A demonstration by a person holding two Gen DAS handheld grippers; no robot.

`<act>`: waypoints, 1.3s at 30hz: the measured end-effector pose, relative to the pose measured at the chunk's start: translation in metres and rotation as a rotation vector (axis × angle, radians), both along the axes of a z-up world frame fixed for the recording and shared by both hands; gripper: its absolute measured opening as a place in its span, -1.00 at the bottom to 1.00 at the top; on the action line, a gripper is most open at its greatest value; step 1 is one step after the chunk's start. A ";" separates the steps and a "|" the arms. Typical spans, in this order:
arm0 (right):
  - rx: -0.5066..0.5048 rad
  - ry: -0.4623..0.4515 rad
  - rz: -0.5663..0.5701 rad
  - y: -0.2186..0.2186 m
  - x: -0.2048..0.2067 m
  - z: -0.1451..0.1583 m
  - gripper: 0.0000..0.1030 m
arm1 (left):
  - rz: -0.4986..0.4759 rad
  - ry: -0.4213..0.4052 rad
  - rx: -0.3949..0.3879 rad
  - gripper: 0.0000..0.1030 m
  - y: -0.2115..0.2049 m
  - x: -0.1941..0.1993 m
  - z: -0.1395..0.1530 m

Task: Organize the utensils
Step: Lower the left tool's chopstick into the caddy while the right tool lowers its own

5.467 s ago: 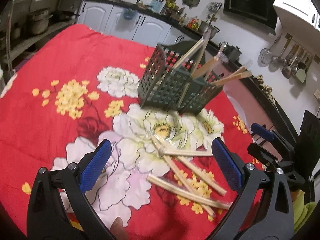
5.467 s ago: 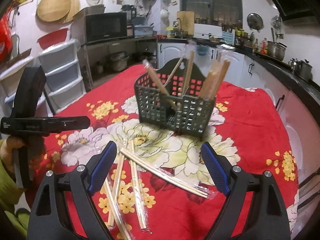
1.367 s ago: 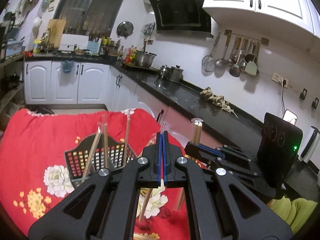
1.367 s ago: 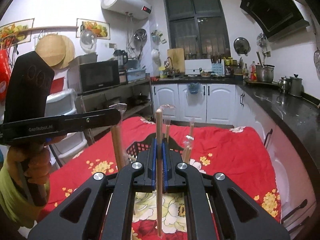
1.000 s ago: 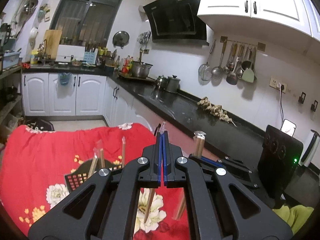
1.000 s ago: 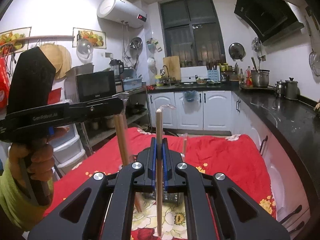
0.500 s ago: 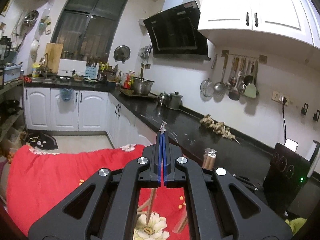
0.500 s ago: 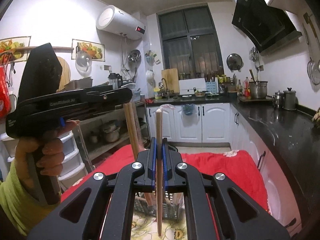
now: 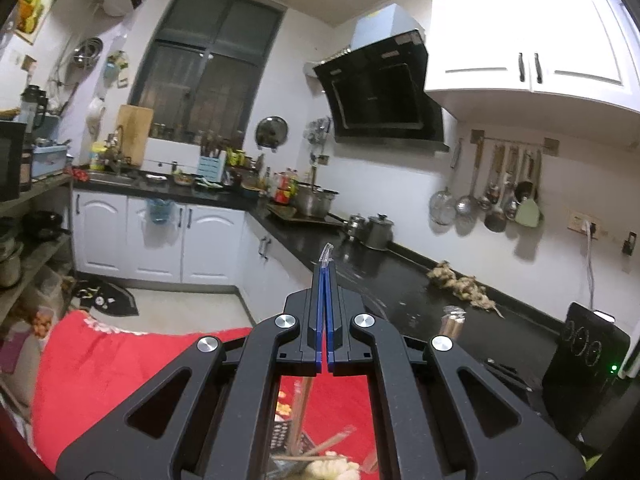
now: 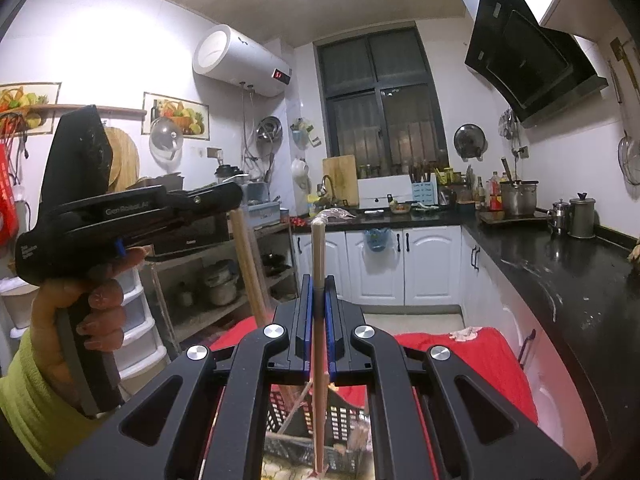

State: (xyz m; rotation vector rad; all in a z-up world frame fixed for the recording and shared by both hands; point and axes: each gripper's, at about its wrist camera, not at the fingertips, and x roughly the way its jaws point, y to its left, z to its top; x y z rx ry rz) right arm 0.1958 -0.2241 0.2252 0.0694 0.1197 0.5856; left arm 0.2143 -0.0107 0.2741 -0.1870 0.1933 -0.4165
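Wooden chopsticks (image 10: 319, 320) in clear film; matt black plastic basket (image 10: 320, 420); red cloth (image 9: 100, 364); glossy countertop (image 10: 568, 264).

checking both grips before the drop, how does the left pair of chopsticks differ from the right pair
The left pair hangs tilted, almost all below the left gripper's jaws; the right pair stands upright, rising well above the right gripper's. The left is pinched near its wrapper tip, the right on the wood. Both are plastic-wrapped, above the basket.

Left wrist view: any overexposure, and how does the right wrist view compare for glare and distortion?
Left wrist view: the upper cabinet is blown out white; the window is dark; straight edges bow with the fisheye. Right wrist view: exposure is more even, with bright glare on the water heater and curved walls.
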 end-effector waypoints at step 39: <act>0.047 -0.012 -0.074 0.034 0.057 -0.053 -0.89 | 0.121 0.191 0.022 -1.00 0.055 0.054 -0.116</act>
